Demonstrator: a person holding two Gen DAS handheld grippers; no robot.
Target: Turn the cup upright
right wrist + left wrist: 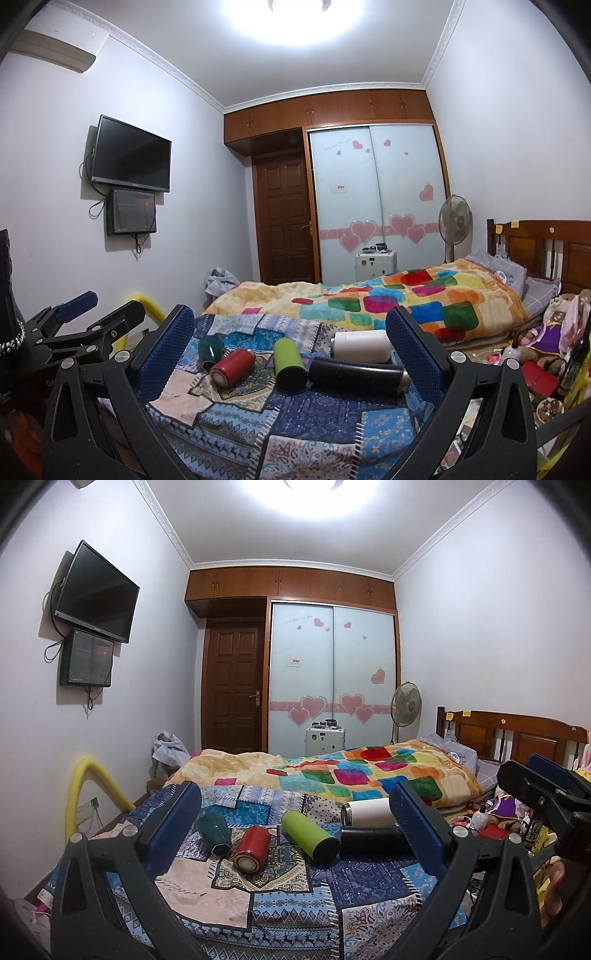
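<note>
Several cups lie on their sides on the patchwork bedspread (258,904): a dark teal faceted cup (213,831), a red cup (252,848), a green cup (309,835), a black cup (373,840) and a white cup (367,813). They also show in the right wrist view: the teal cup (211,347), the red cup (232,366), the green cup (290,363), the black cup (356,374) and the white cup (362,346). My left gripper (295,827) is open and empty, held short of the cups. My right gripper (290,349) is open and empty, also short of them. Each gripper shows in the other's view: right gripper (539,786), left gripper (96,317).
A colourful blanket (351,775) lies bunched behind the cups. A yellow padded rail (85,790) stands at the bed's left edge. Clutter and toys (543,354) crowd the right side by the wooden headboard (546,247). A fan (405,703), wardrobe and door stand at the back.
</note>
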